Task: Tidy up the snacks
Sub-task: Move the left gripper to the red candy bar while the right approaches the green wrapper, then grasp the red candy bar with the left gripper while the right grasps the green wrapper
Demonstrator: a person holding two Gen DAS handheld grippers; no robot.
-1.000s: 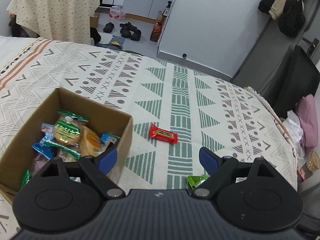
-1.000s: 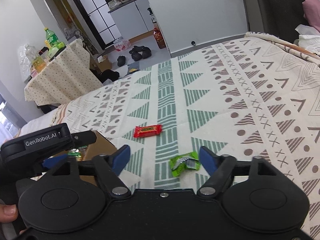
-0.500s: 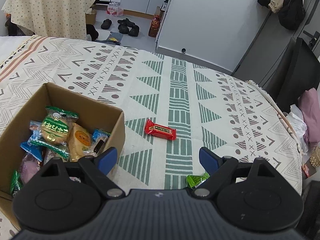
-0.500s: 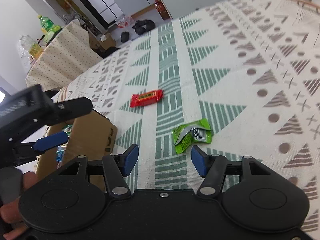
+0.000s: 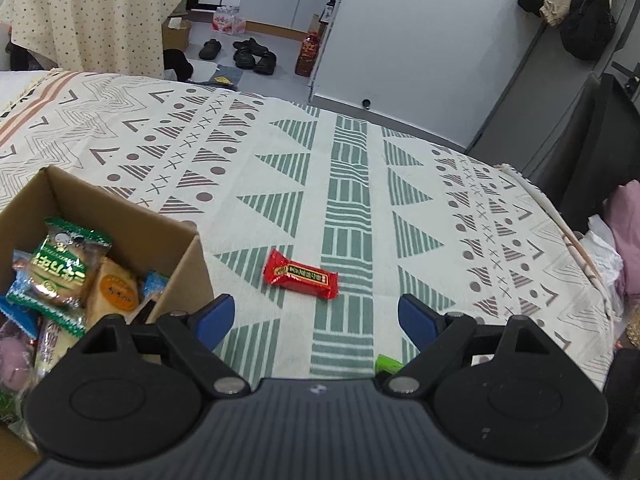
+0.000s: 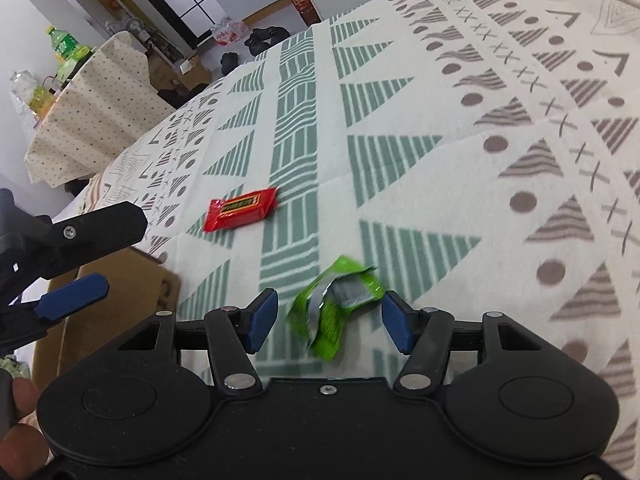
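in the left wrist view, the left gripper [image 5: 316, 316] fills the bottom of the frame with its jaws spread wide and nothing between them; its blue pads [image 5: 214, 317] stand clear above the patterned bedspread [image 5: 348, 184]. a red snack bar [image 5: 301, 275] lies flat on the bedspread just above the middle of the frame, slightly tilted, close to the right of the cardboard box [image 5: 120, 224] but not touching it. the box sits at the lower left, open at the top and holding several wrapped snacks [image 5: 60, 272], among them a green-and-white packet and an orange one. a sliver of a green wrapper [image 5: 387, 363] peeks out at the lower centre right, mostly hidden behind the gripper body. at the top of the frame are a cloth-draped table [image 5: 92, 12], shoes [image 5: 248, 52] on the floor and a bottle [image 5: 307, 50] by a white wall. in the right wrist view, the right gripper [image 6: 330, 318] is low over the bedspread [image 6: 440, 120] with its jaws closing, and the crumpled green wrapper [image 6: 334, 312] lies between them at the lower centre; the right pad looks just beside the wrapper's edge, the left pad stands a little apart, and neither visibly presses it. the red snack bar [image 6: 240, 209] lies left of centre, well apart from the wrapper. at the left edge the left gripper [image 6: 78, 258] reaches in above the cardboard box [image 6: 120, 300], and a person's fingers [image 6: 20, 420] show at the lower left corner.
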